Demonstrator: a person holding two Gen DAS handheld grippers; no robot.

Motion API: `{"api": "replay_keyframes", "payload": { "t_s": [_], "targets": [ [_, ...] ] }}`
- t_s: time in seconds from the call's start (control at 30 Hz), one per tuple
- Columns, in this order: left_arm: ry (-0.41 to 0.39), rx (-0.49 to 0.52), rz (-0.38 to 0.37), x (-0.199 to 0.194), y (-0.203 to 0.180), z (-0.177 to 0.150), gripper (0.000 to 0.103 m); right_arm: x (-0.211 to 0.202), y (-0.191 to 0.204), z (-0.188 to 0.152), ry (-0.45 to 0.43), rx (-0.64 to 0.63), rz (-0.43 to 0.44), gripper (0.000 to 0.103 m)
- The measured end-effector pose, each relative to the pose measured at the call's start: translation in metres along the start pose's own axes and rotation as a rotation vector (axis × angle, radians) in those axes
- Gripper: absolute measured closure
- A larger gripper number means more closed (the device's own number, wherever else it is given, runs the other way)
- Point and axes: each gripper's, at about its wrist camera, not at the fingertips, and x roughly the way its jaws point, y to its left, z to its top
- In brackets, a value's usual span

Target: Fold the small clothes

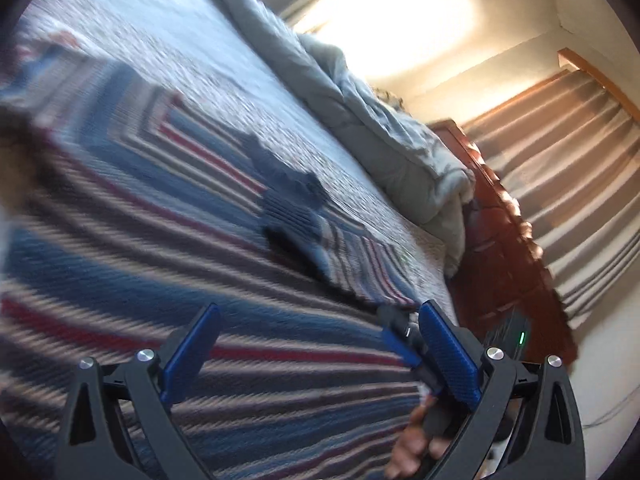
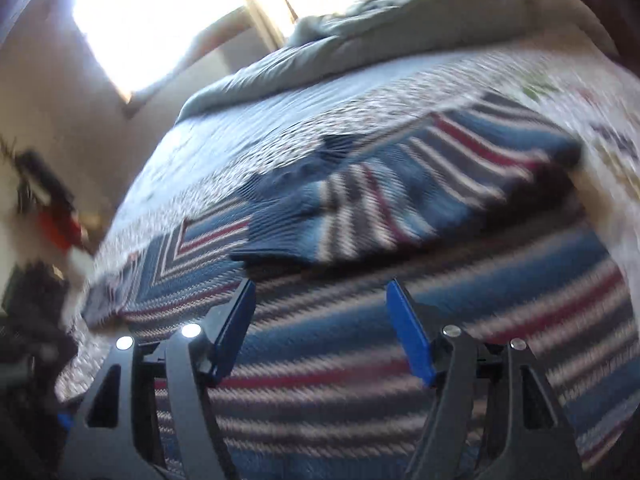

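Striped sweater point(image 2: 360, 360) spread flat on quilted bed point(image 2: 280, 120), grey comforter point(image 1: 360, 112) bunched beyond it; left gripper point(image 1: 320, 344) and right gripper point(image 2: 320, 320) over sweater, jaws apart, empty.

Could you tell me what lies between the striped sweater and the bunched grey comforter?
Only bare quilt separates the striped sweater from the grey comforter, clearest in the left wrist view.

The striped knit garment point(image 1: 168, 248) fills the lower frame in bands of blue, red, grey and cream, its collar point(image 1: 292, 200) dark blue. The quilt point(image 1: 192, 40) beneath is pale with fine speckled print; the comforter point(image 1: 360, 112) grey-green; the curtain point(image 1: 568, 184) beige-and-brown striped.
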Motion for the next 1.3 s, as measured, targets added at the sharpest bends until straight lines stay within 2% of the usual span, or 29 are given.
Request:
{"api": "replay_keyframes", "payload": {
  "t_s": [0.07,0.17,0.2,0.27,0.5,0.53,0.57,0.6,0.67,0.7,0.83,0.93,1.07,1.17,1.3],
  "targets": [
    [0.083,-0.100,-0.062,0.042,0.002,0.017,0.004,-0.006,-0.005,0.003,0.007,0.032,0.060,0.035],
    [0.157,-0.247,-0.045,0.095,0.015,0.034,0.004,-0.020,-0.010,0.006,-0.060,0.048,0.127,0.031],
    [0.162,-0.276,-0.017,0.108,0.020,0.038,0.004,-0.023,-0.014,0.006,-0.066,0.044,0.134,0.028],
    [0.140,-0.290,0.051,0.125,0.023,0.047,0.004,-0.015,-0.012,0.005,-0.023,0.026,0.161,0.028],
    [0.106,-0.324,0.151,0.150,0.020,0.058,0.008,-0.018,-0.020,0.010,0.009,0.067,0.251,0.028],
    [0.104,-0.315,0.177,0.152,0.017,0.058,0.013,-0.019,-0.020,0.011,0.011,0.066,0.260,0.028],
    [0.110,-0.305,0.201,0.157,0.014,0.062,0.034,-0.021,-0.021,0.012,0.009,0.066,0.265,0.028],
    [0.120,-0.293,0.214,0.160,0.011,0.063,0.067,-0.023,-0.021,0.012,0.006,0.067,0.268,0.028],
    [0.142,-0.284,0.239,0.163,0.015,0.066,0.088,-0.026,-0.024,0.013,0.001,0.078,0.273,0.028],
    [0.142,-0.274,0.254,0.164,0.014,0.067,0.092,-0.026,-0.025,0.013,0.004,0.086,0.275,0.028],
    [0.143,-0.190,0.273,0.160,0.000,0.074,0.094,-0.021,-0.026,0.012,0.019,0.094,0.282,0.028],
    [0.130,-0.091,0.276,0.151,-0.022,0.087,0.095,-0.020,-0.023,0.010,0.029,0.084,0.289,0.028],
    [0.093,0.035,0.273,0.129,-0.052,0.114,0.095,-0.019,-0.020,0.007,0.039,0.080,0.289,0.028],
    [0.067,0.073,0.269,0.110,-0.058,0.131,0.095,-0.018,-0.019,0.005,0.048,0.076,0.288,0.028],
    [0.056,0.078,0.280,0.088,-0.045,0.144,0.095,-0.015,-0.016,0.003,0.056,0.066,0.289,0.028]
  ]
}}
